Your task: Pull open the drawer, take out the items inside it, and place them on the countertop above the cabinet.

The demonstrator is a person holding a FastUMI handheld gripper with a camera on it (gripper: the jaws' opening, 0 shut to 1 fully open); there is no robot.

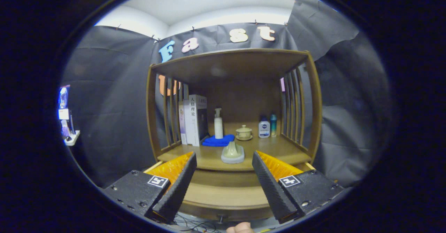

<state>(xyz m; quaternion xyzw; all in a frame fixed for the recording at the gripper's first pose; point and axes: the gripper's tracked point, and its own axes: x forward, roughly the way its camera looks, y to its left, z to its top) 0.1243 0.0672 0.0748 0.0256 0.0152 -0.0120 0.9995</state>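
Note:
My gripper (224,154) is open and holds nothing, its fingers spread in front of the wooden cabinet. Below the countertop (278,151) the drawer (223,194) stands pulled out between the fingers, with its small knob (220,218) at the near front. The part of the drawer's inside that shows is bare wood. A pale green ceramic piece on a light base (232,152) sits on the countertop near its front edge, just beyond the fingertips and apart from them.
Farther back on the countertop stand upright books (194,119), a white pump bottle (218,123) on a blue cloth (218,141), a lidded ceramic cup (244,132) and two small bottles (267,126). Slatted sides and a wooden top (230,64) enclose the space. A person's fingertip (240,228) shows beneath the drawer.

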